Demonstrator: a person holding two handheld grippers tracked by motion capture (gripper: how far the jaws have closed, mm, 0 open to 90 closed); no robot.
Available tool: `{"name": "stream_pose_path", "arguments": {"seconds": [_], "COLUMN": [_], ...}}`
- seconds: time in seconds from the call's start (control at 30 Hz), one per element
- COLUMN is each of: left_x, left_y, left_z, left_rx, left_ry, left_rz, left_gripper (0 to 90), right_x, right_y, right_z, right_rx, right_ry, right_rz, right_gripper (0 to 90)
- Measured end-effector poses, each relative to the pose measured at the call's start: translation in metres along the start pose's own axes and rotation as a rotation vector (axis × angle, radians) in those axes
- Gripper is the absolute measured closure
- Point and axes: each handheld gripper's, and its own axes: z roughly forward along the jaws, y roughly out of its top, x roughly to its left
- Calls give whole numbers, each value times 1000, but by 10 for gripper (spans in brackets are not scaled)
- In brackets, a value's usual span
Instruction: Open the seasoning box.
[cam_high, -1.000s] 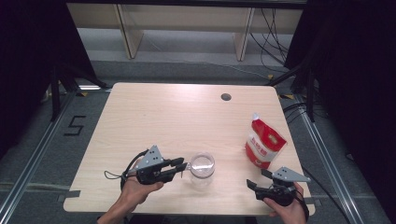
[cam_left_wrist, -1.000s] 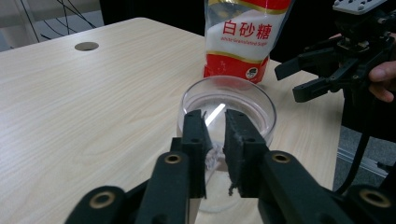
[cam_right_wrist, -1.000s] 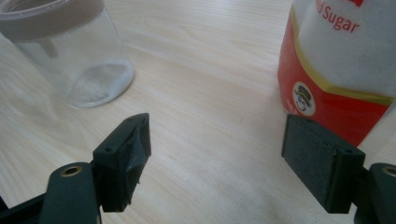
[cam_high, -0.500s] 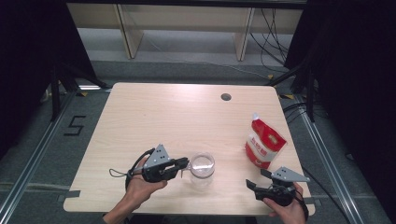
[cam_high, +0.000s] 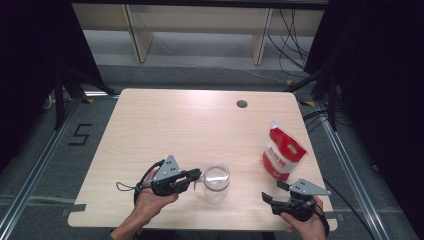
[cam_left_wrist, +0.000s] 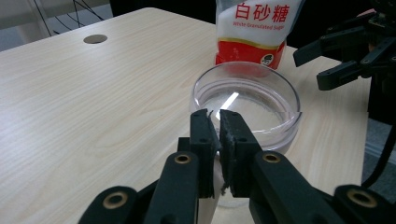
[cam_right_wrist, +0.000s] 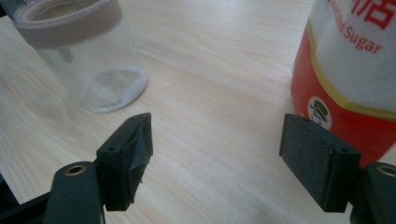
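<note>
Pale wooden table under me: my left gripper pinches the rim of a clear round glass jar near the front edge, a little white powder at its bottom. My right gripper gapes, holding nothing, just beside the red-and-white sugar pouch.

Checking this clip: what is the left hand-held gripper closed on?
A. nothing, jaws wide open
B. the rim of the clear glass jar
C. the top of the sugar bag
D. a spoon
B: the left hand-held gripper pinches the near rim of the clear glass jar.
</note>
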Motion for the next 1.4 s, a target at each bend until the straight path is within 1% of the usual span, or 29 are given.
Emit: {"name": "stream_pose_path", "arguments": {"seconds": [0.03,0.07,0.13,0.17,0.2,0.23,0.27,0.3,0.33,0.4,0.47,0.5,0.6,0.63,0.67,0.7,0.73,0.83,0.87,0.9,0.97,1.03,1.07,1.13,1.2,1.27,1.33,1.37,1.4], "left_x": [0,0,-1,-1,-1,-1,-1,-1,-1,-1,-1,-1,-1,-1,0,0,0,0,0,0,0,0,-1,-1,-1,-1,-1,-1,-1], "left_y": [-1,-1,-1,-1,0,-1,-1,-1,-1,-1,-1,-1,-1,-2,-2,-3,-3,-3,-2,-3,-3,-3,-3,-3,-3,-3,-3,-3,-3], "left_z": [0,0,-1,-1,-1,-1,-1,-1,-1,-1,-1,-1,-1,-1,-1,0,-1,0,0,0,0,-1,-1,-1,-1,-1,-1,-1,-1], "left_rx": [-8,-7,-4,-1,-2,-2,-2,-2,-3,-2,-3,-4,-4,-4,-7,-9,-7,-8,-8,-8,-8,-5,-7,-3,-4,-5,-3,-3,-3], "left_ry": [-10,-10,1,-1,0,-1,-1,-1,-1,-1,-2,-2,-2,-2,-6,-8,-8,-7,-10,-7,-7,-4,0,-1,-1,0,-1,-1,-1], "left_rz": [-19,-20,-15,0,-1,-1,-1,-1,-1,1,0,-1,0,0,3,-4,-3,0,7,0,2,3,-1,4,4,2,4,4,4], "left_gripper": [833,833,833,831,830,830,830,830,830,830,830,830,829,829,829,830,830,830,830,830,831,831,831,831,831,831,831,831,831], "right_x": [-1,-1,1,3,1,0,0,4,4,1,2,1,4,2,2,5,4,4,6,9,11,13,17,19,24,25,29,30,32], "right_y": [1,1,2,2,2,2,2,1,1,2,2,2,2,2,3,2,3,5,7,7,12,18,19,24,27,31,33,36,37], "right_z": [0,2,1,1,2,2,2,0,0,2,1,2,0,1,1,1,2,1,1,0,3,3,3,6,8,11,16,19,22], "right_rx": [-12,-19,-20,-18,-29,-30,-30,-7,-7,-20,-19,-30,-28,-37,-41,-47,-55,-62,-61,-64,-99,-117,-105,-129,-131,-147,-147,-152,-157], "right_ry": [8,2,9,8,5,2,3,11,10,6,13,8,10,3,7,20,25,32,62,48,77,73,83,109,116,123,123,141,131], "right_rz": [-28,-38,-30,-22,-60,-65,-65,-9,-7,-41,-41,-58,-32,-58,-65,-33,-39,-67,-61,-58,-105,-153,-129,-176,-184,-219,-224,-244,-253], "right_gripper": [273,274,276,276,278,279,279,279,280,281,284,285,295,299,305,312,322,371,393,416,458,517,563,617,665,702,739,756,767]}}
